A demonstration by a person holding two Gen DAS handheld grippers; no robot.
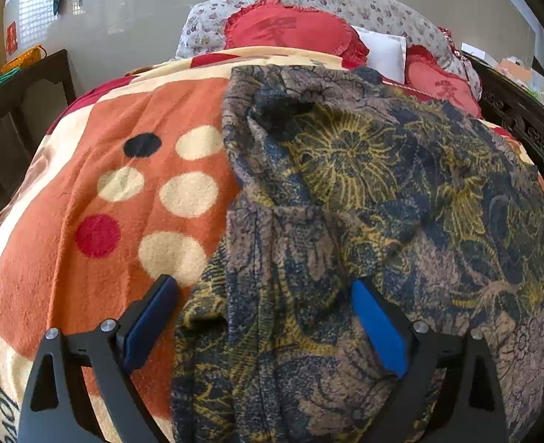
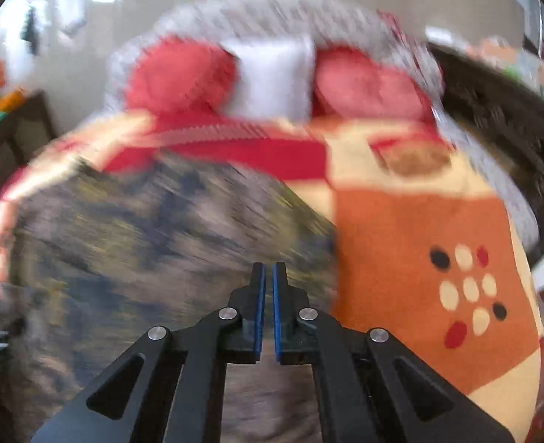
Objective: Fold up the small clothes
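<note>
Floral-print garment [image 1: 364, 199], in dark blue, mustard and taupe, lies spread and rumpled on the bed's orange polka-dot blanket [image 1: 98, 192], directly ahead of both tools. The left hand-held gripper [image 1: 264, 317] has its jaws wide apart, straddling a ridge of the fabric at the garment's near edge; its blue pads [image 1: 379, 332] sit on either side of the cloth without pinching it. The right hand-held gripper [image 2: 266, 295] shows its jaws drawn nearly together, with only a thin slit between them; nothing is visible in the slit, though the view is heavily blurred, so a hold on thin fabric cannot be ruled out. Beyond the garment, red cushions [image 1: 290, 29] and a white pillow [image 1: 382, 51] rest at the head of the bed.

The step in hand appears to be an early one: taking hold of the near edge before a fold. The left tool would next need to close on that ridge, and the right to find a matching grip point further along the hem.
</note>
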